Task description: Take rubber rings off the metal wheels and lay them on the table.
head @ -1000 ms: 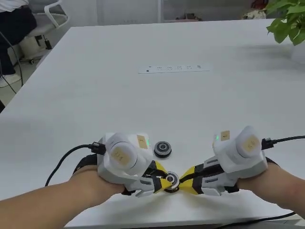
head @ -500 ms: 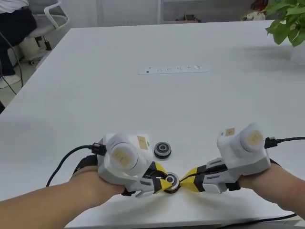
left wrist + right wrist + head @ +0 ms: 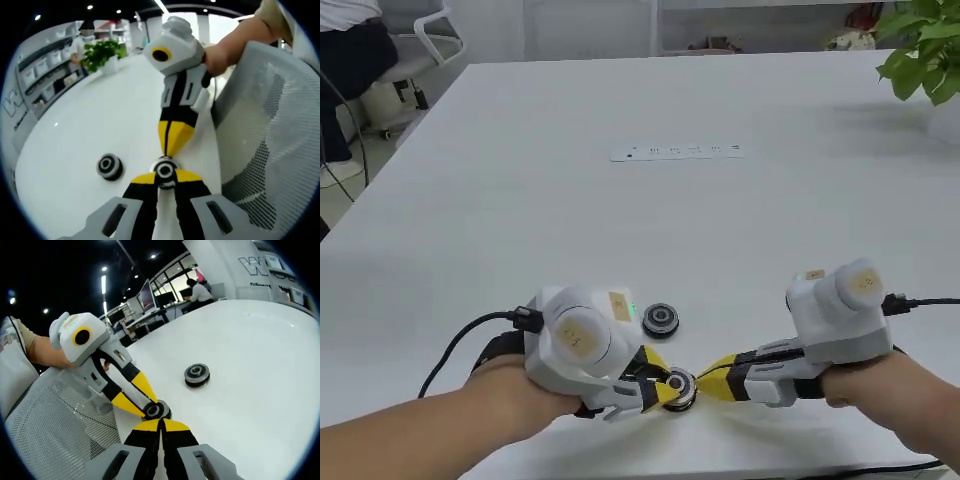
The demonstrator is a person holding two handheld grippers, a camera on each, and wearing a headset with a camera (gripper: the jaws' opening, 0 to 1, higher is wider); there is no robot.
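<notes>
Leafy green plant point(image 3: 923, 50) far right, flat white socket strip point(image 3: 678, 151) centre, office chair point(image 3: 415, 55) far left

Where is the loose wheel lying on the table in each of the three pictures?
Head view: the loose wheel is at bottom centre, just beyond the held wheel.
Left gripper view: the loose wheel is at lower left, left of the held wheel.
Right gripper view: the loose wheel is right of centre, up and right of the held wheel.
Shared landmark: the held wheel at the jaw tips.
</notes>
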